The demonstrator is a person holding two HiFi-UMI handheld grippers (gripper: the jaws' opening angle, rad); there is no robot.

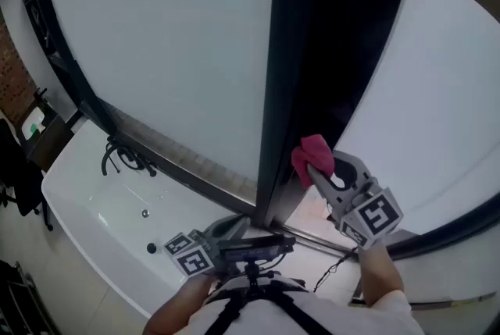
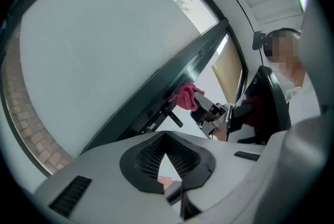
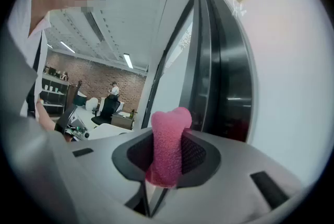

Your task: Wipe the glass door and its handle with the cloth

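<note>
The glass door (image 1: 180, 37) has frosted panes in a dark frame (image 1: 312, 52). My right gripper (image 1: 316, 169) is shut on a pink cloth (image 1: 312, 156), and the cloth lies against the lower part of the dark frame. In the right gripper view the cloth (image 3: 168, 139) stands up between the jaws, with the frame (image 3: 219, 71) just beyond it. The left gripper view shows a black lever handle (image 2: 172, 117) on the frame, just below the cloth (image 2: 185, 96). My left gripper (image 1: 242, 226) hangs low near my body, shut with nothing in it.
A white ledge (image 1: 94, 208) with a black curved fitting (image 1: 125, 158) runs along the door's foot at the left. Past the ledge stand a black chair (image 1: 16, 169) and a brick wall (image 1: 12, 76). On the floor by the right gripper trails a thin cable (image 1: 332, 269).
</note>
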